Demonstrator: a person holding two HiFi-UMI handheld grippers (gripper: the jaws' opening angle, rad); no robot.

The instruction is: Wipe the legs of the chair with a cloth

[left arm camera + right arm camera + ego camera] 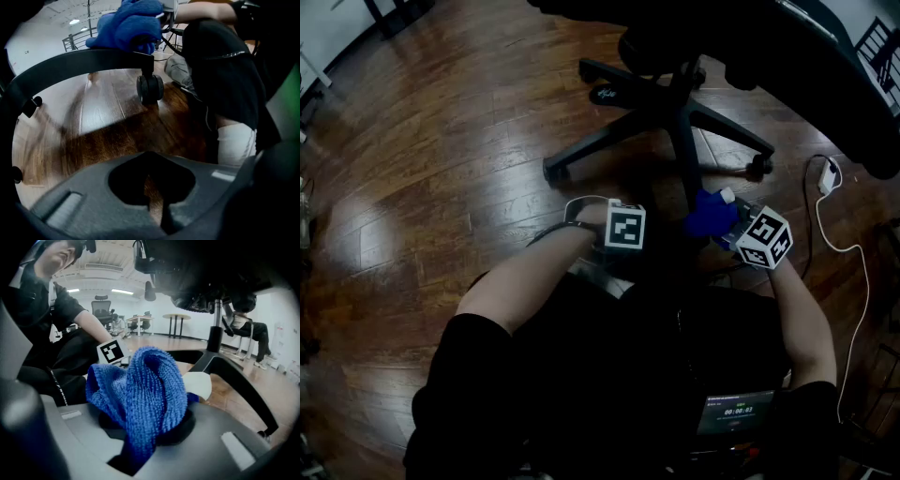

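Blue cloth [145, 394] in right gripper [140, 451]

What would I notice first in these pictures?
The bright blue cloth, bunched up and pinched in the right gripper, up against a black chair leg. Then the chair base, its legs spread like a star over the shiny wooden floor.

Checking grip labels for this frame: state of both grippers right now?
Left gripper: closed, nothing between its jaws.
Right gripper: closed on the blue cloth.
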